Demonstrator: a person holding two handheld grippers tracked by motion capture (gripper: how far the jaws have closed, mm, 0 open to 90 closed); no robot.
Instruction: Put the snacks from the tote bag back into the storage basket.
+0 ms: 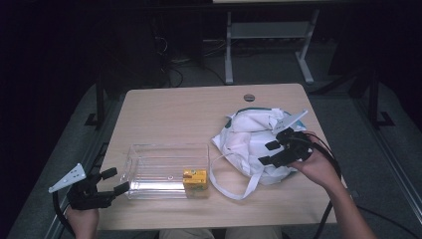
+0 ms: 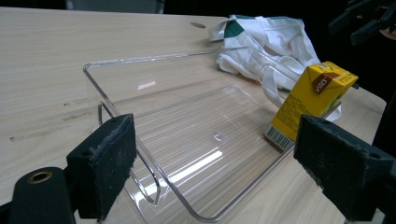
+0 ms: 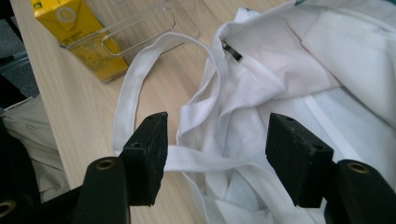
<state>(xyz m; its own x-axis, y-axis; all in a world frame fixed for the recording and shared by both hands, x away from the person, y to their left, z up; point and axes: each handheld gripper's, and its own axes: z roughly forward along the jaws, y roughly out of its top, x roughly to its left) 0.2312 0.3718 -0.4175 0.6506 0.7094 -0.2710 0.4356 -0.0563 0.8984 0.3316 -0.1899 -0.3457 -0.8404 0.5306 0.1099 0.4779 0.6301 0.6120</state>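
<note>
A clear plastic tray [image 1: 149,167] lies on the wooden table, front left. In its near right corner stands a yellow drink carton [image 1: 194,178]. A crumpled white cloth bag [image 1: 249,134] with green trim lies to the right, its long strap [image 1: 234,191] looping toward the front edge. My left gripper [image 1: 113,180] stands open at the tray's left end; the left gripper view has the tray [image 2: 187,140] between its jaws, with the carton [image 2: 313,100] leaning at the far side. My right gripper [image 1: 268,153] hangs open over the bag's near side, and a strap [image 3: 210,161] runs between its jaws.
A round cable hole [image 1: 249,97] sits near the table's far edge. Beyond it stand the white legs of another desk [image 1: 229,50] with cables on the floor. The left gripper sits at the table's front left edge. Bare wood stretches behind the tray [image 1: 169,114].
</note>
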